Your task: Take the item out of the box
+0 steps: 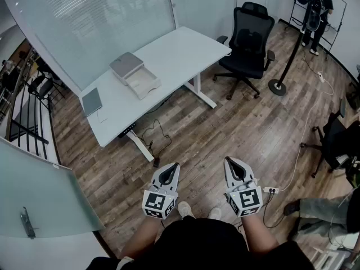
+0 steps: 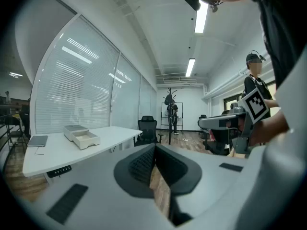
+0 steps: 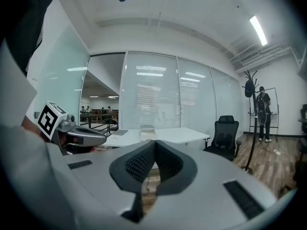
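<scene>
A white desk (image 1: 180,52) bears a grey pad (image 1: 91,101). A black chair (image 1: 247,38) stands beside it. A person (image 1: 318,13) stands well apart.

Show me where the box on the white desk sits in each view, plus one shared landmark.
Head view: box upper left, on the white desk.
Left gripper view: box left of centre.
Right gripper view: box small, near centre.
Shared landmark: black office chair, right of the desk in all three.
</scene>
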Demonstrator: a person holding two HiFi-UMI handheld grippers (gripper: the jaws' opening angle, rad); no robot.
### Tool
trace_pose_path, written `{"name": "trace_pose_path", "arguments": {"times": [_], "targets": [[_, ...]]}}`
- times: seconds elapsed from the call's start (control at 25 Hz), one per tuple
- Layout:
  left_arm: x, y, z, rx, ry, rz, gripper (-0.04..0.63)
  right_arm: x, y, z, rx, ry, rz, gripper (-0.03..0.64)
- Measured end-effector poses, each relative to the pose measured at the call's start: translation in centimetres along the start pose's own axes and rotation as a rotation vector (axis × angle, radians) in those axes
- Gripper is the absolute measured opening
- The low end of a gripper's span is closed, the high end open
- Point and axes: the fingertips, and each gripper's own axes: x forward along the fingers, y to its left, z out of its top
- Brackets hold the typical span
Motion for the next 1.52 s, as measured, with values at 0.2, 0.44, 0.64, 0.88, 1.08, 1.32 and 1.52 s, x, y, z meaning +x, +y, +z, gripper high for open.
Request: {"name": "trace_pose_path", "arguments": {"times": [0.2, 0.44, 0.64, 0.88, 1.08, 1.32, 1.52], "targets": [[-0.2, 0.1, -0.5, -0.010, 0.009, 0.007, 0.012, 0.8, 0.8, -0.4, -0.016, 0.018, 0.033, 0.003], [-0.7, 1.0, -0.8, -0.015, 0.009, 0.025, 0.011, 2.0, 1.7, -0.3, -0.027, 0.023, 0.064, 0.003], [-1.5, 3.1, -0.7, -0.021, 0.012, 0.034, 0.012, 4.2, 3.1, -0.4, 0.026, 0.009, 0.082, 0.005], [-2.6, 7.3, -0.5, -0.013, -0.001, 0.033, 0.011, 7.9, 5.9, -0.3, 0.051, 0.016, 0.103, 0.006], [-3.8, 12.0, -0.7, -0.015, -0.007, 0.069, 0.011, 11.1, 8.9, 0.3, 0.043, 0.021, 0.121, 0.006], [-3.4, 16.0, -1.4, -0.050, -0.003, 0.125, 0.012, 15.1, 10.5, 0.0, 0.026, 0.042, 0.181, 0.006], [-1.5, 18.3, -1.6, -0.051, 0.019, 0.138, 0.011, 19.1, 9.7, -0.7, 0.048, 0.061, 0.203, 0.006]]}}
